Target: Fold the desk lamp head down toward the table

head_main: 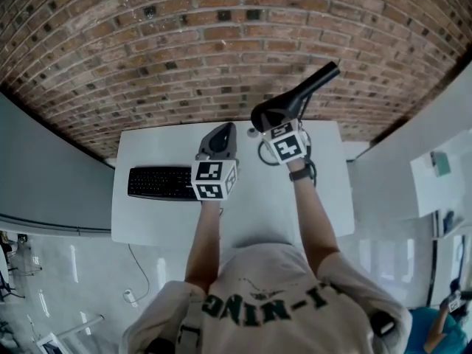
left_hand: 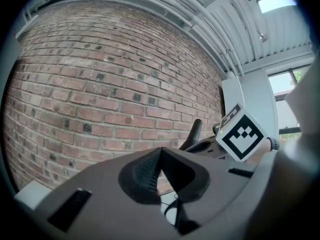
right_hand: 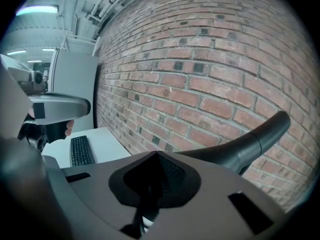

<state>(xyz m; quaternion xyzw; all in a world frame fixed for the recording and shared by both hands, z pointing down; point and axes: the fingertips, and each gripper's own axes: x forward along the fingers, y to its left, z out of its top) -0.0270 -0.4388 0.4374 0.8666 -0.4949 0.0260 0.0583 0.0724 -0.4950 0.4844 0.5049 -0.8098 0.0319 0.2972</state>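
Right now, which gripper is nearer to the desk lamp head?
Right. The right gripper sits just under the desk lamp head, partly covered by it in the head view. The left gripper is off to the lamp head's left, by the keyboard.

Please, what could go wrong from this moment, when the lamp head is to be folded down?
1. The right gripper's jaws are together with nothing between them, and the lamp head runs beside them: a push may slip off it.
2. The left gripper, jaws also together, hangs by the keyboard, away from the lamp, so nothing seems to steady it; it might tip or slide on the table.
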